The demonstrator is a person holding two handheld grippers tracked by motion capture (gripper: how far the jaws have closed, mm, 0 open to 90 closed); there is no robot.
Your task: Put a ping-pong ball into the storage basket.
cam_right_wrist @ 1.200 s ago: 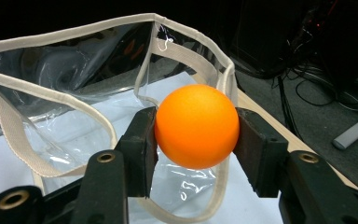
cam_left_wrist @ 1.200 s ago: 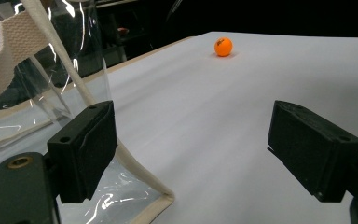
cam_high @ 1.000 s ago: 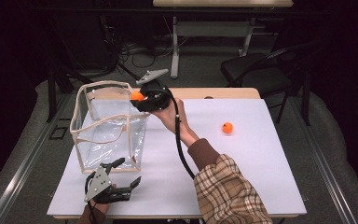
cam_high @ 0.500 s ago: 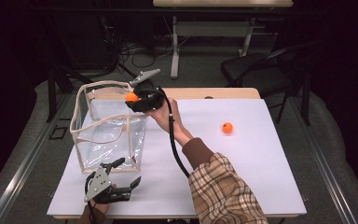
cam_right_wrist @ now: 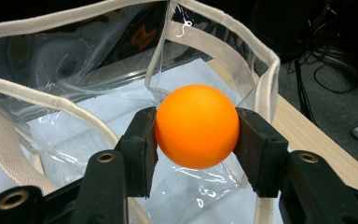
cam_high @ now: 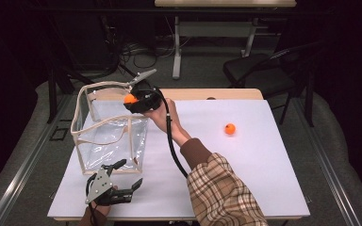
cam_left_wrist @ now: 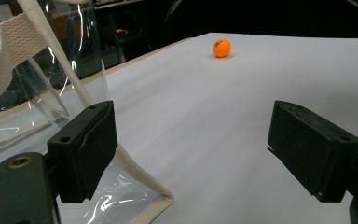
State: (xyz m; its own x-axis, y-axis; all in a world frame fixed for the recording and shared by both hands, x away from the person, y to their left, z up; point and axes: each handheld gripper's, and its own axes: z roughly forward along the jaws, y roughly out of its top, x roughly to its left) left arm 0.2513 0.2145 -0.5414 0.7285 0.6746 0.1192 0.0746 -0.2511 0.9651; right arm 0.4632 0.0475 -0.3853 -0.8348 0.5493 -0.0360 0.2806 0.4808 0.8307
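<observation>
Right gripper [cam_right_wrist: 193, 128], where we clamp the orange ball [cam_right_wrist: 196, 125], hangs just above the clear bag's [cam_high: 108, 136] open mouth.

The right gripper [cam_high: 133, 100] hides most of the held orange ball [cam_high: 130, 98].

high cam overhead; claw cams close, sharing bag [cam_high: 108, 136]
</observation>
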